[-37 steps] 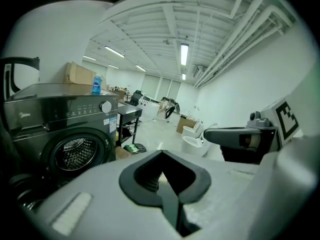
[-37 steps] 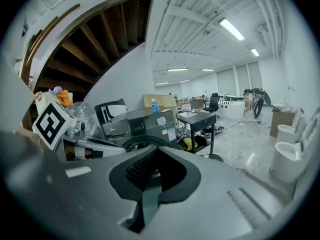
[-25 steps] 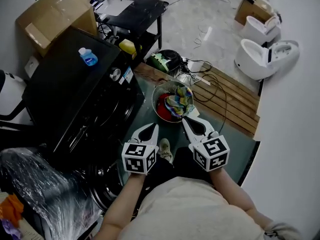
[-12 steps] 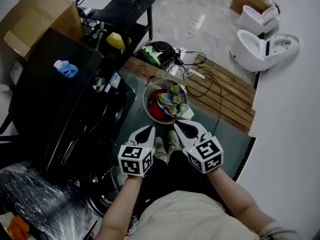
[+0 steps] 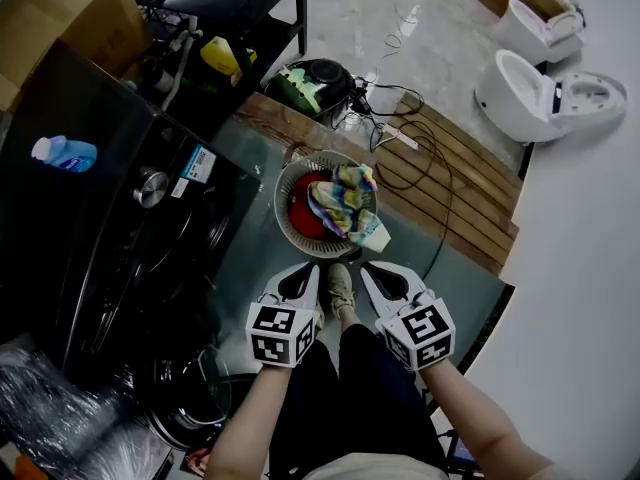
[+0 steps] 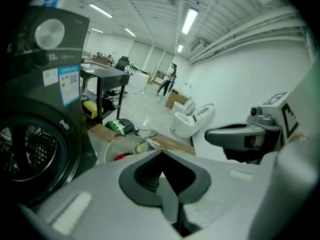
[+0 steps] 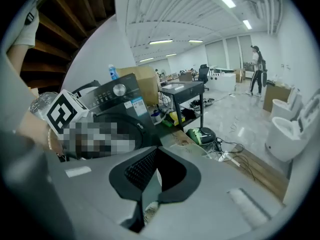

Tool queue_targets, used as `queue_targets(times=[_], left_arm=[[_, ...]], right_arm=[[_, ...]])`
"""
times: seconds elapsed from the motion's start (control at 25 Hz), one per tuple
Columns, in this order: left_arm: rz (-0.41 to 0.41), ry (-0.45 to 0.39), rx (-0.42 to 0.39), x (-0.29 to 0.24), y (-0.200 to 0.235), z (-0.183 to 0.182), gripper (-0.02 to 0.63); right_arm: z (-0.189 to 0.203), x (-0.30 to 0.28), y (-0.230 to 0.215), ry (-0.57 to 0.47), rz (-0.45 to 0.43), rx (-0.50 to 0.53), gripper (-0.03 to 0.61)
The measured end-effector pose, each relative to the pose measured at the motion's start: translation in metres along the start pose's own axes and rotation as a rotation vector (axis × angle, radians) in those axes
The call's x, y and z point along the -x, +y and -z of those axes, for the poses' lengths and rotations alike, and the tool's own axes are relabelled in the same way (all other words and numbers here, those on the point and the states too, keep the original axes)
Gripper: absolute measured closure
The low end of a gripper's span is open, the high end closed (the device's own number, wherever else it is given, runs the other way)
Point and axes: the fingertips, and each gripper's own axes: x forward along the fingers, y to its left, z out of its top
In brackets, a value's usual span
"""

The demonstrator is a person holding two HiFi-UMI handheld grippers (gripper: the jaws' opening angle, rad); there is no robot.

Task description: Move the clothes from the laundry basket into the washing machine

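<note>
Both grippers have drawn nearer the laundry basket (image 5: pixel 285 223). The left gripper (image 5: pixel 305 273) and right gripper (image 5: pixel 375 271) hover just short of it, fingers closed on nothing. Multicoloured clothes (image 5: pixel 340 203) lie inside it; the washing machine (image 5: pixel 130 238) stands to its left.

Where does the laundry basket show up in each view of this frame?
Head view: laundry basket at centre, right of the black washing machine.
Left gripper view: low, left of centre, beside the machine's door.
Right gripper view: not clearly visible; the right hand-held gripper covers that spot.
Shared landmark: the washing machine, left of centre in all three.
</note>
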Motion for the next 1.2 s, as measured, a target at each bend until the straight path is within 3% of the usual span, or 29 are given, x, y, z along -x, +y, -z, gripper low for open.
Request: queue_targets(times=[0.16, 0.32, 0.52, 0.68, 0.76, 0.88, 1.12, 1.2], left_arm=[[-0.002, 0.041, 0.039, -0.034, 0.015, 0.037, 0.609], [-0.001, 0.088, 0.060, -0.070, 0.020, 0.068, 0.609], [-0.001, 0.111, 0.115, -0.119, 0.038, 0.105, 0.609], [0.002, 0.125, 0.144, -0.153, 0.046, 0.134, 0.609], [0.006, 0.131, 0.148, -0.166, 0.049, 0.144, 0.609], [0.012, 0.135, 0.149, -0.183, 0.051, 0.151, 0.609], [0.032, 0.130, 0.110, -0.201, 0.051, 0.151, 0.607], [0.061, 0.152, 0.096, -0.202, 0.045, 0.150, 0.564]], right_arm=[[0.045, -0.027, -0.034, 0.044, 0.047, -0.028, 0.548], [0.095, -0.058, -0.072, 0.109, 0.058, -0.046, 0.484], [0.155, -0.110, -0.120, 0.199, 0.107, -0.073, 0.353], [0.200, -0.146, -0.158, 0.272, 0.180, -0.098, 0.210], [0.218, -0.161, -0.173, 0.303, 0.211, -0.092, 0.186], [0.242, -0.180, -0.190, 0.340, 0.221, -0.105, 0.194], [0.259, -0.190, -0.184, 0.372, 0.146, -0.178, 0.469], [0.255, -0.184, -0.176, 0.372, 0.142, -0.173, 0.486]])
